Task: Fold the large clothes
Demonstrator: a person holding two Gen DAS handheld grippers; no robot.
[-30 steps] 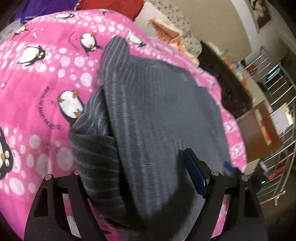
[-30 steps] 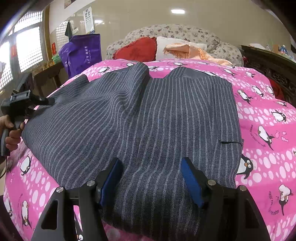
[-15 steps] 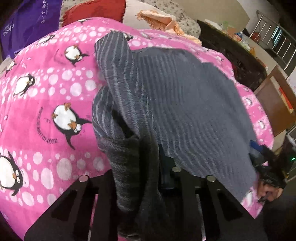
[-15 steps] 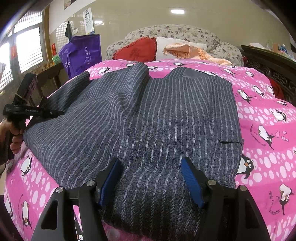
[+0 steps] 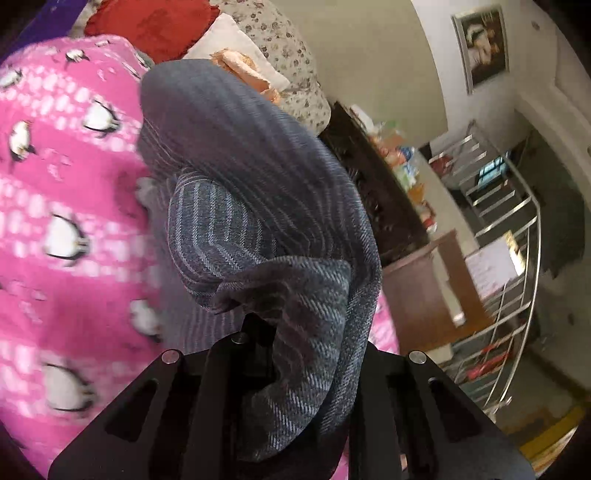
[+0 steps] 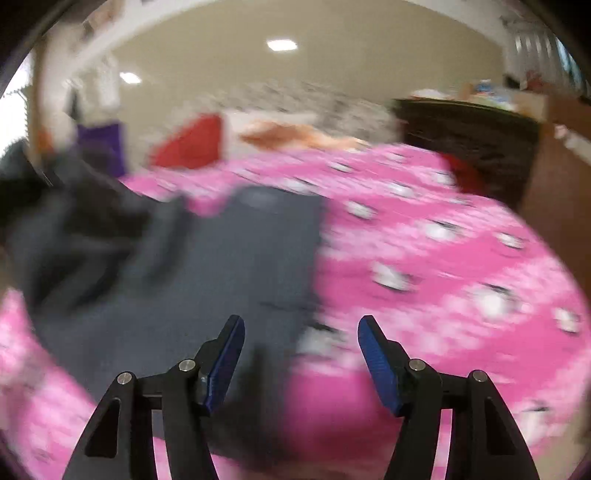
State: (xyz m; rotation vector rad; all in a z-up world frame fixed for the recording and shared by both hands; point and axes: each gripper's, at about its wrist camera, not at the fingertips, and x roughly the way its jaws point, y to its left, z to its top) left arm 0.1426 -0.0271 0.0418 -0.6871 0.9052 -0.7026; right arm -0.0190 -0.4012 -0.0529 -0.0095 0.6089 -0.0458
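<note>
A large grey pinstriped garment (image 5: 258, 206) lies on a pink penguin-print bedspread (image 5: 55, 221). My left gripper (image 5: 295, 354) is shut on a bunched edge of the garment and holds it lifted, so the cloth drapes over the fingers and hides them. In the blurred right wrist view the garment (image 6: 229, 266) lies flat at the left and middle of the bedspread (image 6: 443, 258). My right gripper (image 6: 301, 328) is open and empty above the garment's near right edge, its blue pads (image 6: 373, 354) apart.
Red (image 5: 147, 26), white and orange pillows lie at the head of the bed. A dark wooden cabinet (image 5: 373, 184) stands along the right side of the bed, with a brown box and a metal stair railing (image 5: 509, 229) beyond. A purple bag (image 6: 99, 144) stands at the far left.
My left gripper has closed on the garment's edge and lifted it up and across. My right gripper has swung to the right, off the middle of the garment, and its view is now blurred.
</note>
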